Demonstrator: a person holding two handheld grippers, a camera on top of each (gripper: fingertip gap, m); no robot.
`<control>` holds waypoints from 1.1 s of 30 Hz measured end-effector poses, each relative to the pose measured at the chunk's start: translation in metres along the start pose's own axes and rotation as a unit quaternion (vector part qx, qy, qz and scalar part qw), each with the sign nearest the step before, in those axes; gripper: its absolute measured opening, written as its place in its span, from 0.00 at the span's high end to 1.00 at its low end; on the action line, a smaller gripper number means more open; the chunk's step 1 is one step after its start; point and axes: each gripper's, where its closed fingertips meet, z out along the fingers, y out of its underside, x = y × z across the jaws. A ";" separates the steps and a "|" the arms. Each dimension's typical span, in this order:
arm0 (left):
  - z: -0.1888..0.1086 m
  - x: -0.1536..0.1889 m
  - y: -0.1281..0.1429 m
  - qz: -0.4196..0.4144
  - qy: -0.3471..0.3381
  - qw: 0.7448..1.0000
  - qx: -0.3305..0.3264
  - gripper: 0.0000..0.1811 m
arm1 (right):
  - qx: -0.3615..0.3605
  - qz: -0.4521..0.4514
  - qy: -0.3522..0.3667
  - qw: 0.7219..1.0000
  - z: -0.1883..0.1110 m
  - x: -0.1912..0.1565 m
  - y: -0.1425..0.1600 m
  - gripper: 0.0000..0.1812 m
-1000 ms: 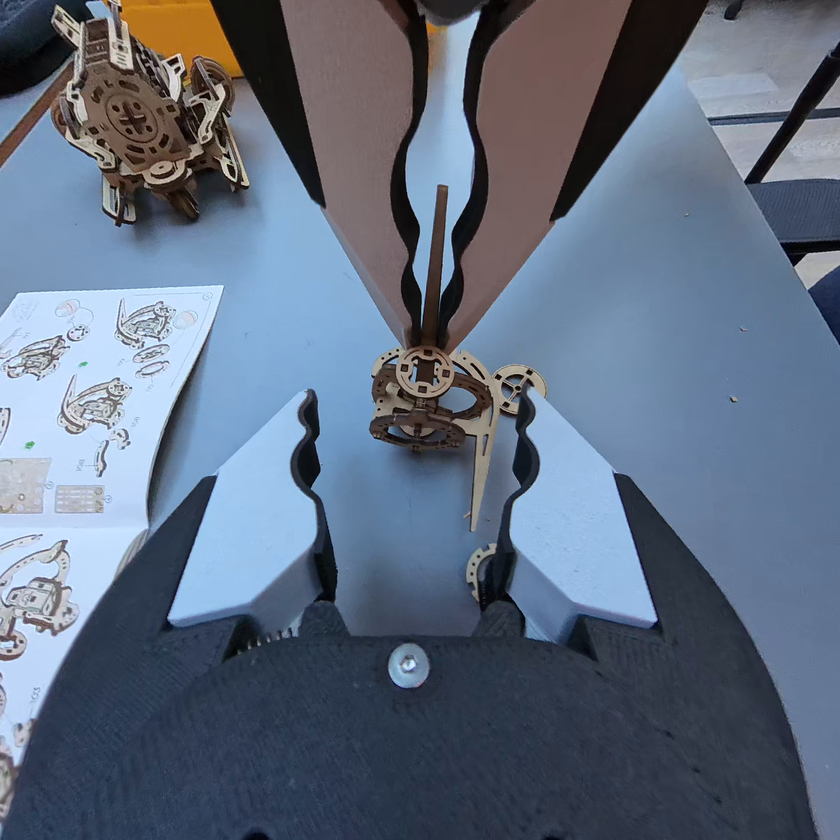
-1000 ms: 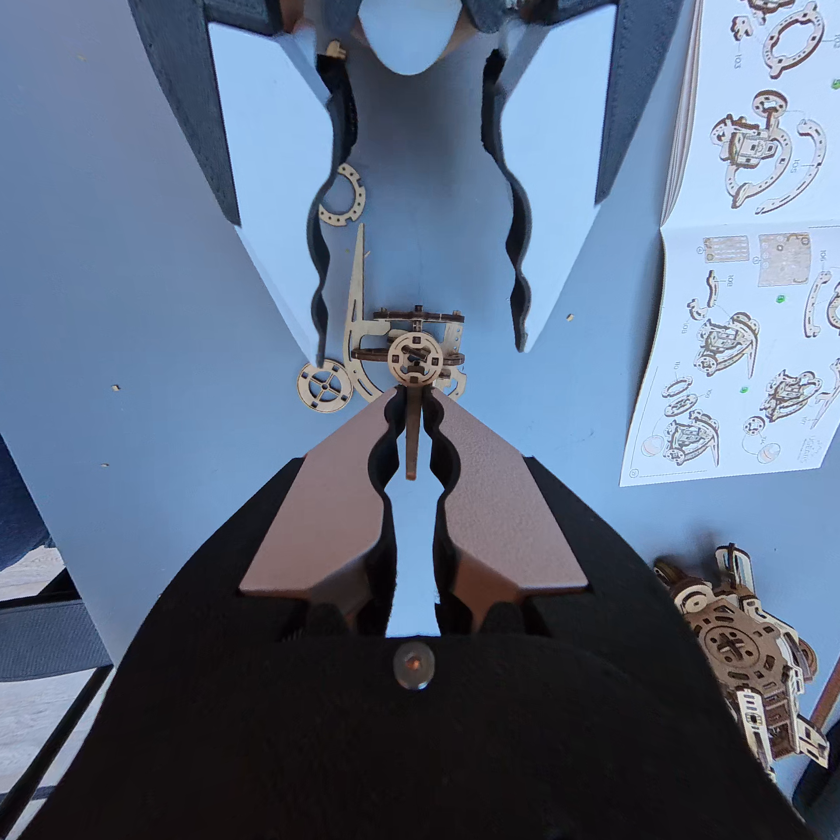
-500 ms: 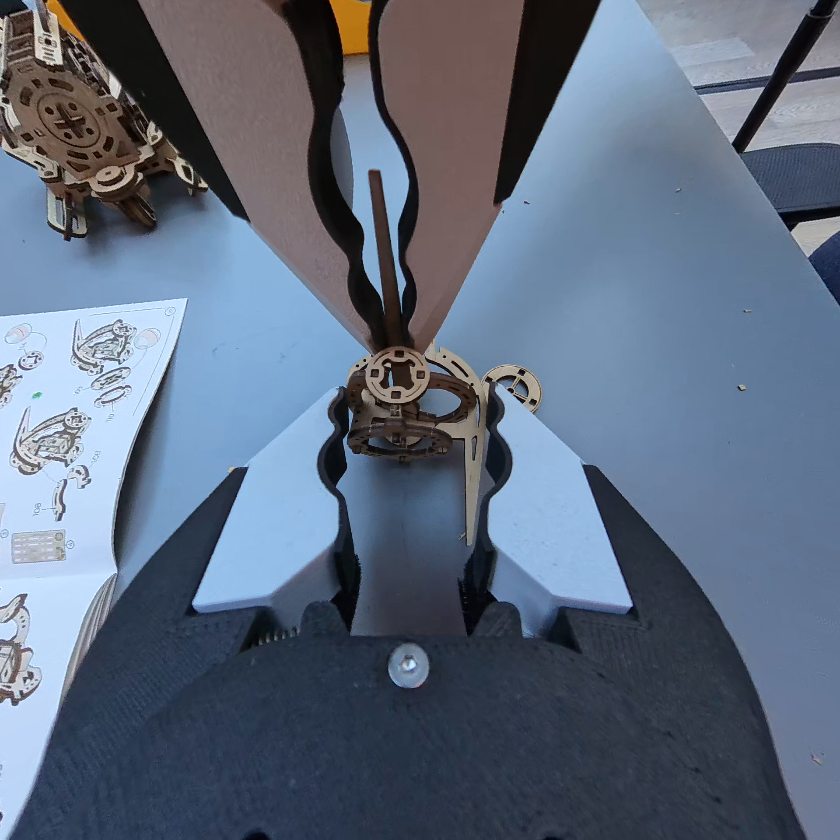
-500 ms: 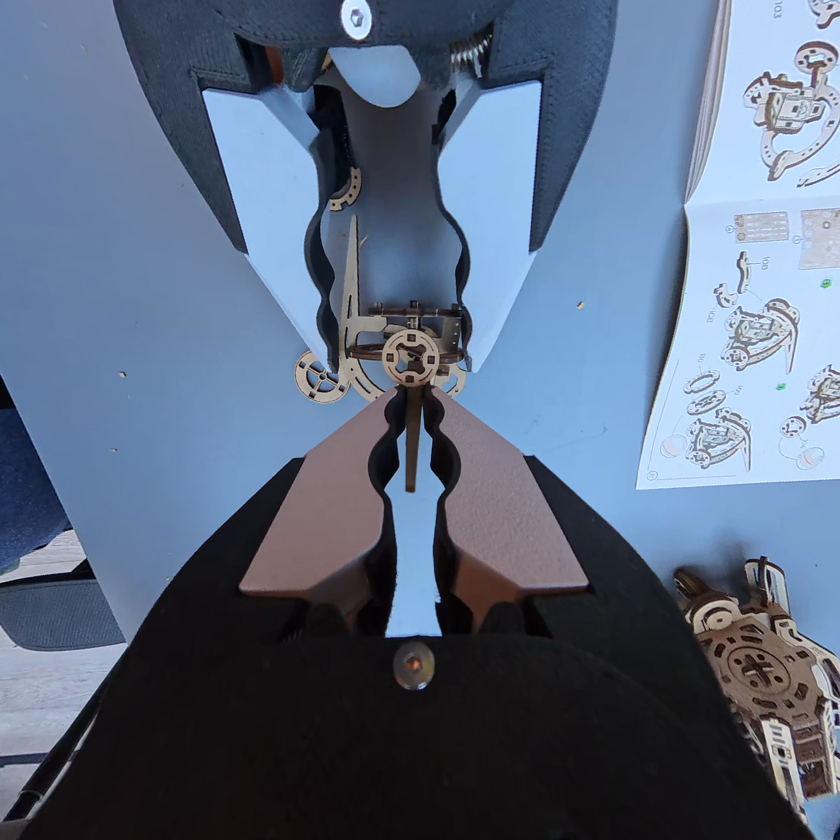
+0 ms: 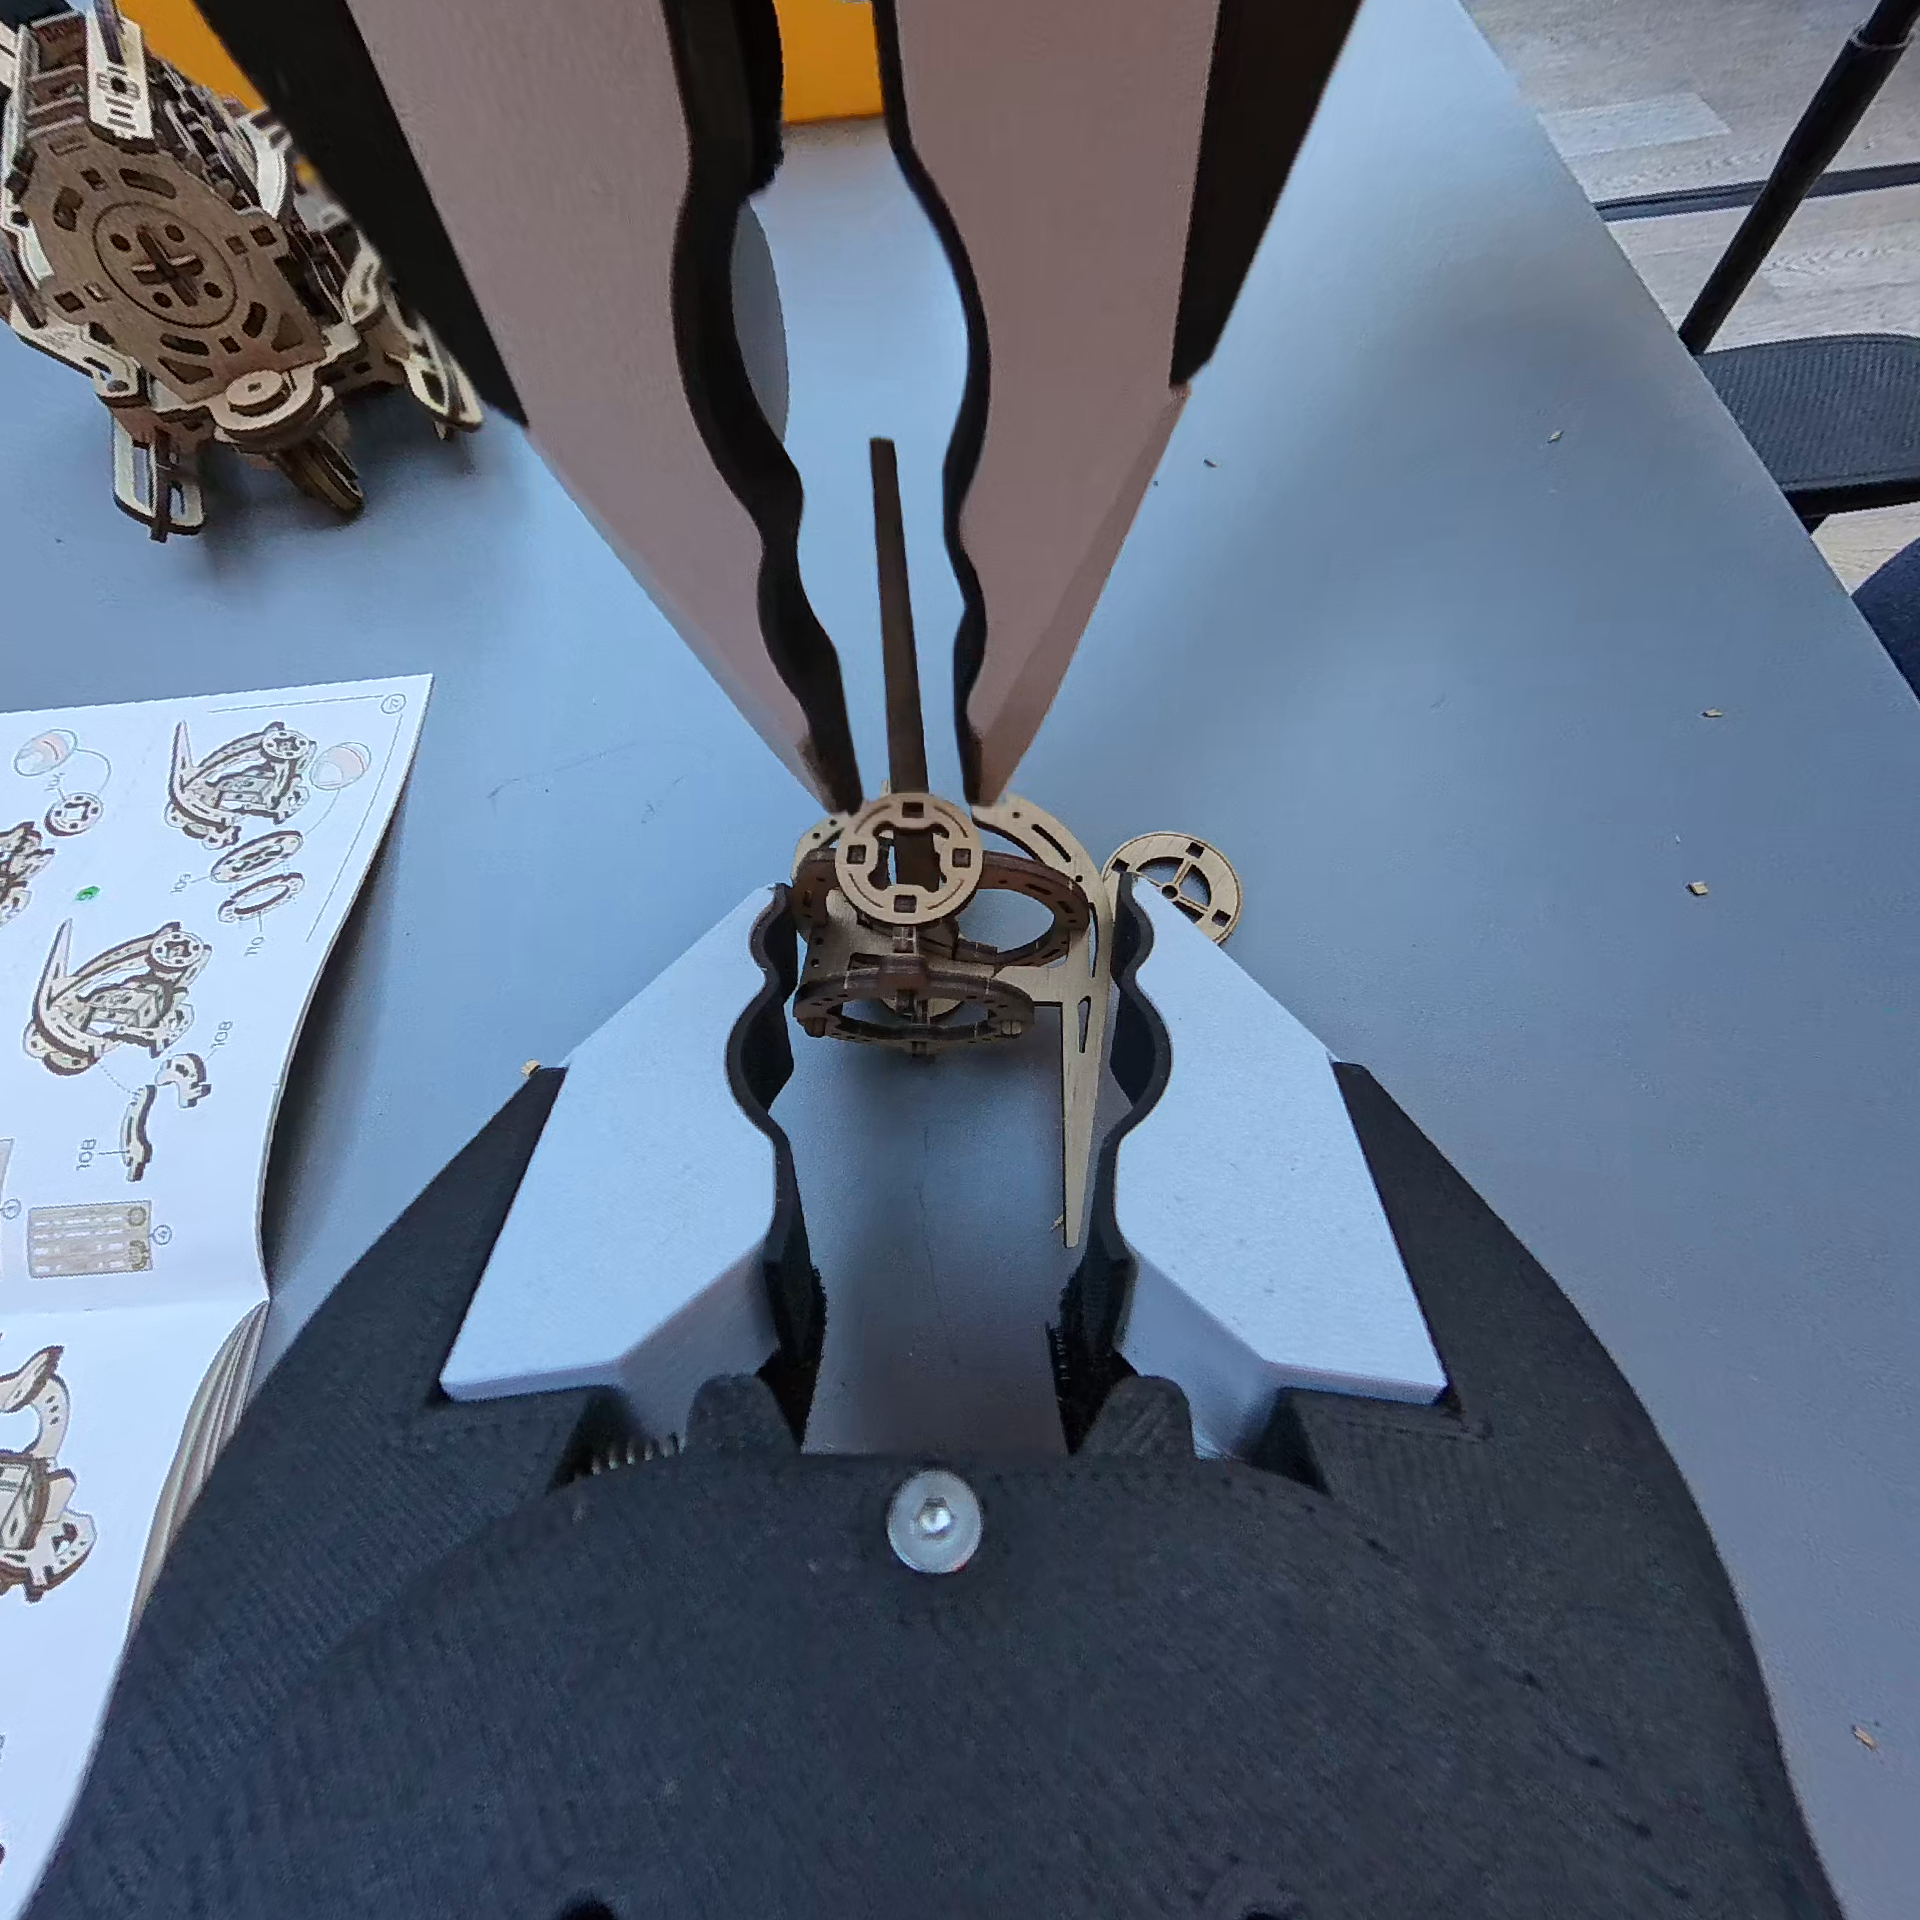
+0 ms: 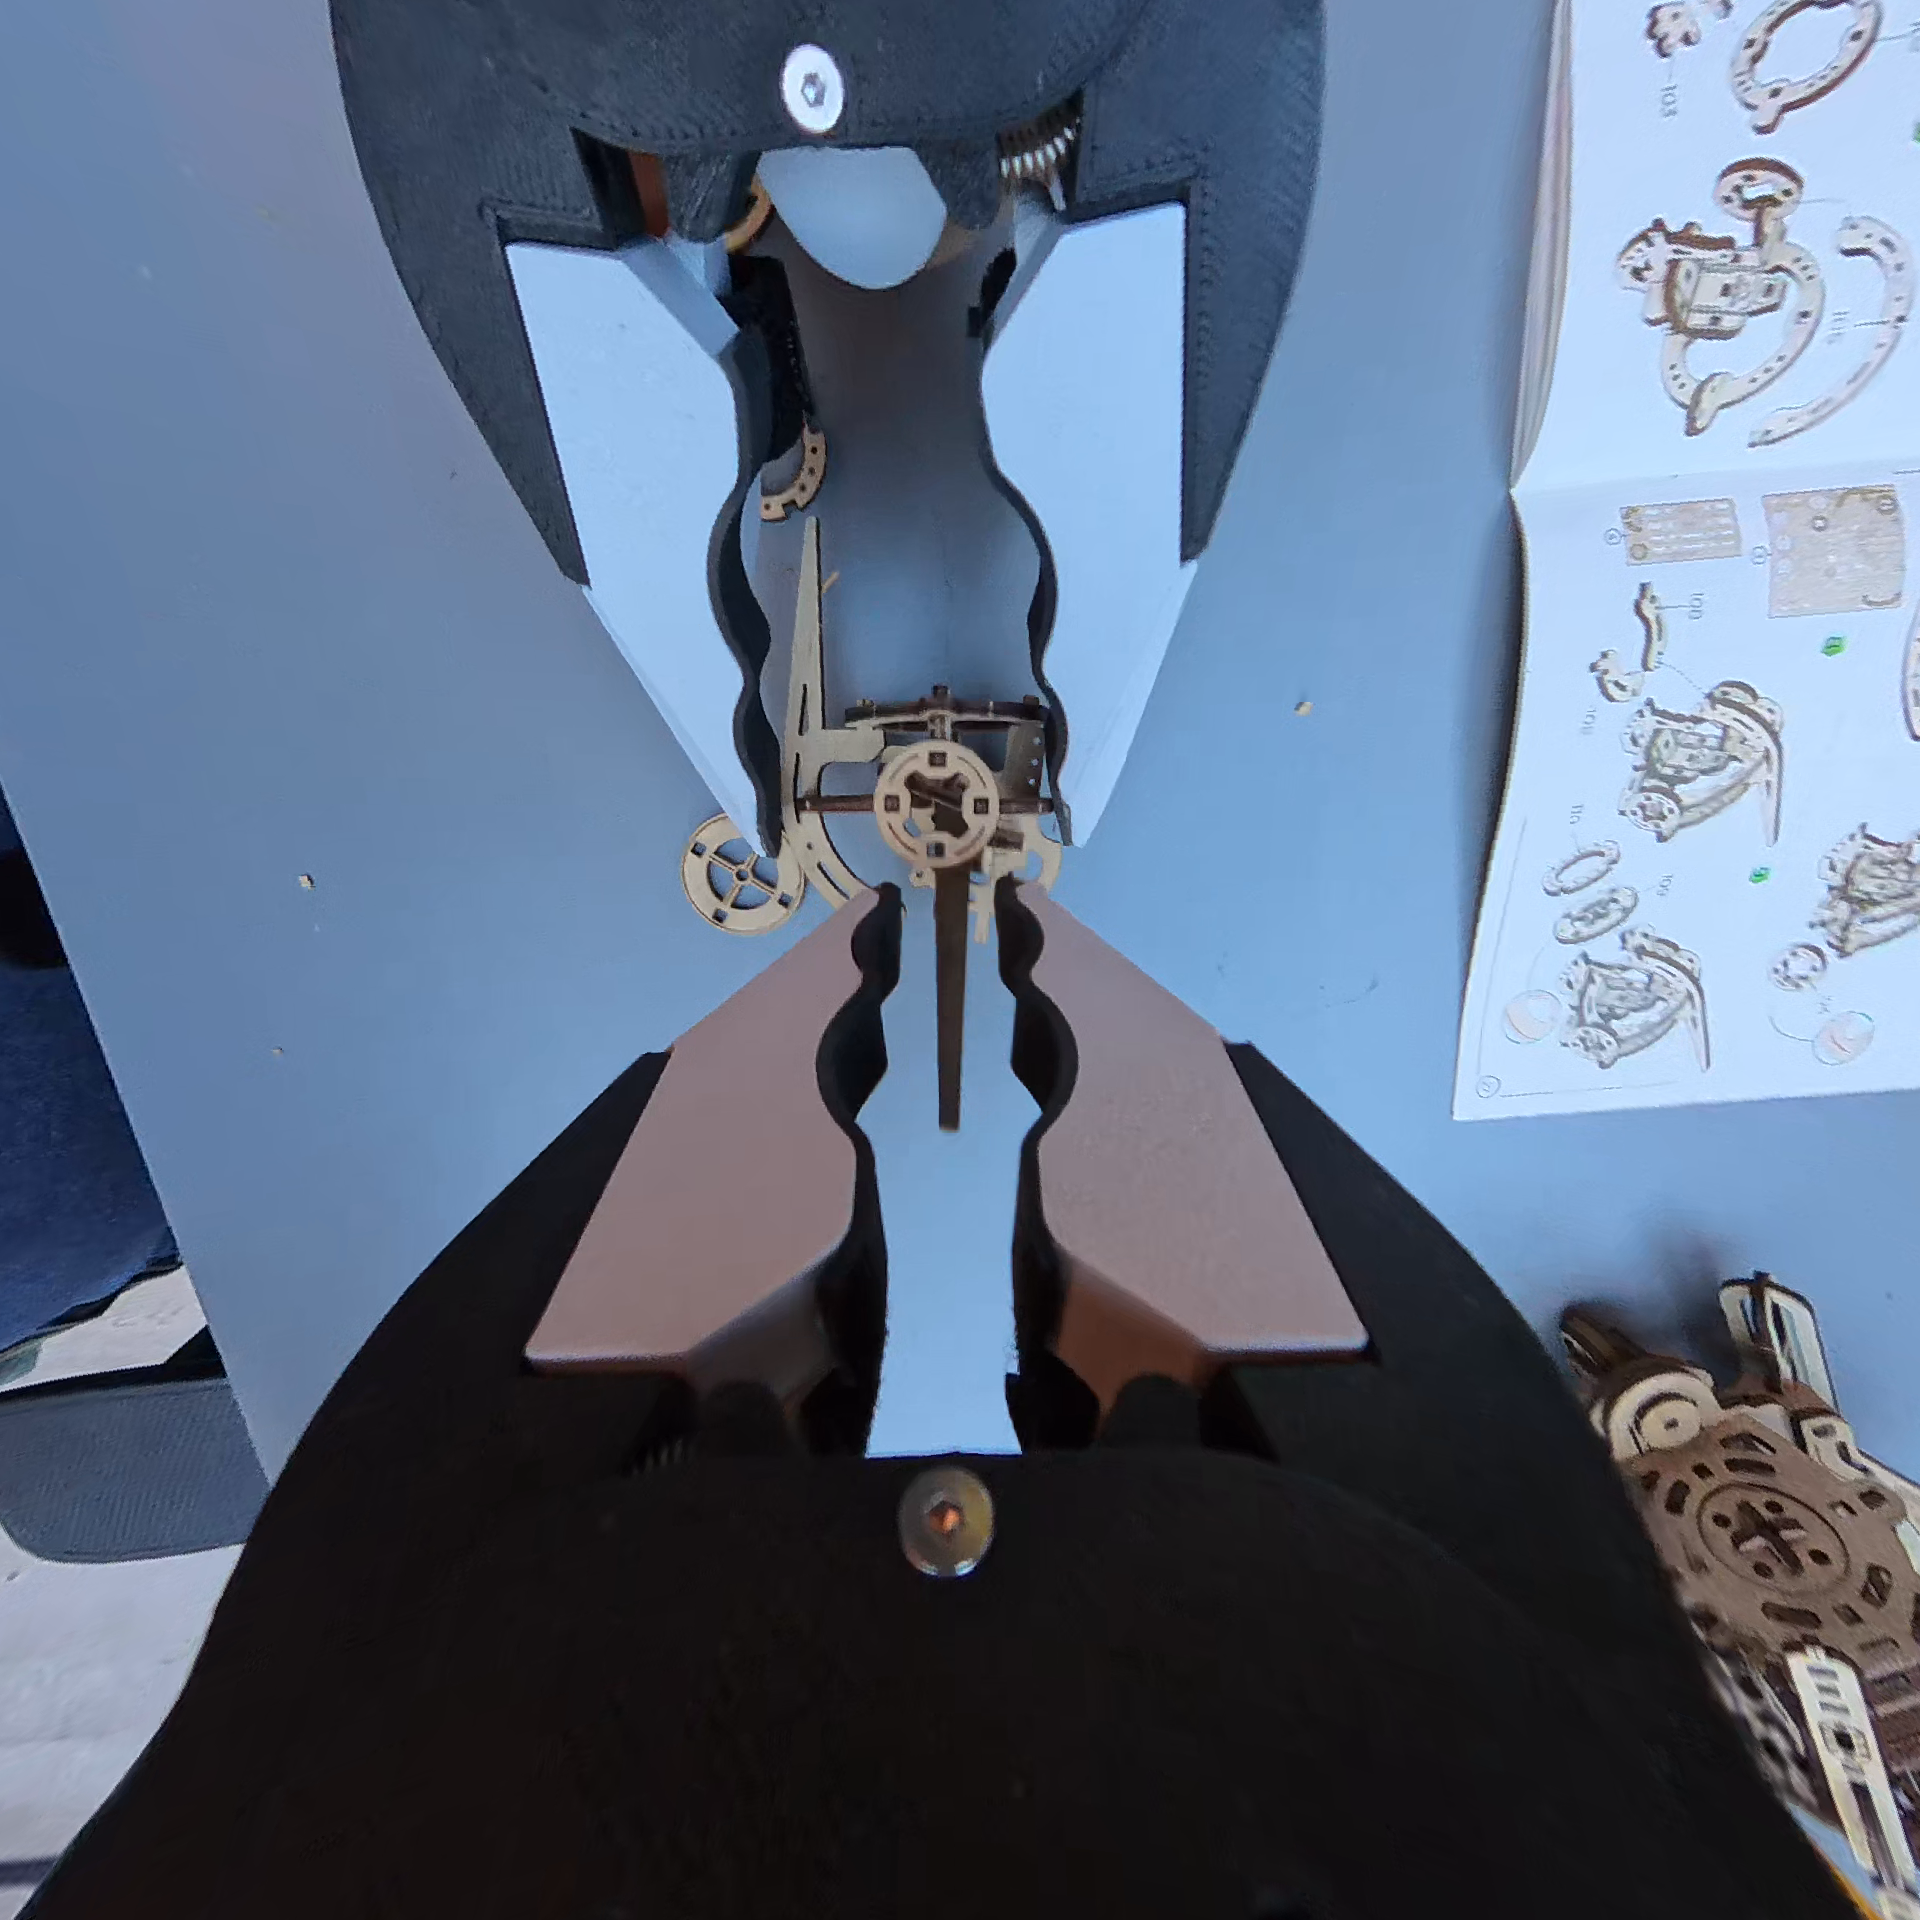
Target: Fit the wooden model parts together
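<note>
A small wooden sub-assembly [image 5: 914, 977] of rings and a long pointed piece stands on the grey table [image 5: 1455, 831]. My left gripper [image 5: 951, 894], with grey fingers, is shut on it, one pad on each side; this also shows in the right wrist view [image 6: 935, 769]. A dark wooden rod [image 5: 899, 623] sticks out of the round disc [image 5: 907, 857] on the assembly's top. My right gripper [image 6: 948, 894], with brown fingers, is open around the rod [image 6: 951, 1018], with a gap on both sides.
A loose wheel disc [image 5: 1179, 883] lies by the left gripper's right fingertip. An instruction booklet [image 5: 156, 935] lies to the left, with a finished wooden model [image 5: 177, 260] behind it. A small curved piece [image 6: 795, 483] lies under the left gripper. A chair [image 5: 1818, 416] stands past the table edge. Left and right tips are no more than a few centimetres apart.
My left gripper moved in and shut on the sub-assembly. My right gripper, shut on the rod before, has opened; the rod stays standing in the disc.
</note>
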 end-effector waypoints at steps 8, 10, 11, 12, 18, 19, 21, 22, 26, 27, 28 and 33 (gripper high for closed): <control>0.000 0.000 0.000 0.000 0.000 1.000 0.000 0.67 | 0.314 0.067 0.031 0.947 -0.040 0.007 -0.003 0.83; 0.000 0.000 0.000 -0.001 0.001 1.000 0.000 0.67 | 0.422 0.092 0.019 0.902 -0.041 0.007 0.000 0.81; 0.000 0.000 0.000 -0.001 0.002 1.000 0.000 0.67 | 0.444 0.106 0.016 0.890 -0.037 0.008 0.006 0.81; 0.000 0.000 0.000 -0.002 0.002 1.000 0.000 0.67 | 0.454 0.113 0.011 0.884 -0.032 0.007 0.010 0.81; 0.000 0.000 0.000 0.001 0.003 1.000 0.000 0.67 | 0.440 0.091 0.015 0.893 -0.016 0.003 0.006 0.90; 0.000 0.001 0.000 0.001 0.003 1.000 0.000 0.67 | 0.446 0.088 0.010 0.890 -0.017 0.001 0.004 0.92; 0.000 0.001 0.000 0.001 0.002 1.000 0.000 0.67 | 0.458 0.096 0.008 0.883 -0.019 0.003 0.001 0.93; 0.000 0.001 0.000 0.001 0.002 1.000 0.000 0.67 | 0.465 0.099 0.004 0.880 -0.020 0.003 0.000 0.93; 0.000 0.001 0.000 -0.001 0.004 1.000 0.000 0.67 | 0.483 0.115 -0.005 0.868 -0.026 0.004 -0.002 0.99; 0.000 0.001 0.000 0.000 0.004 1.000 0.000 0.67 | 0.484 0.111 -0.005 0.868 -0.027 0.003 -0.002 0.99; 0.000 0.001 0.000 0.000 0.004 1.000 0.000 0.67 | 0.487 0.103 -0.005 0.867 -0.030 0.001 -0.004 0.99; 0.000 0.001 0.000 0.001 0.003 1.000 0.000 0.67 | 0.417 0.061 0.019 0.907 -0.032 -0.003 -0.009 0.99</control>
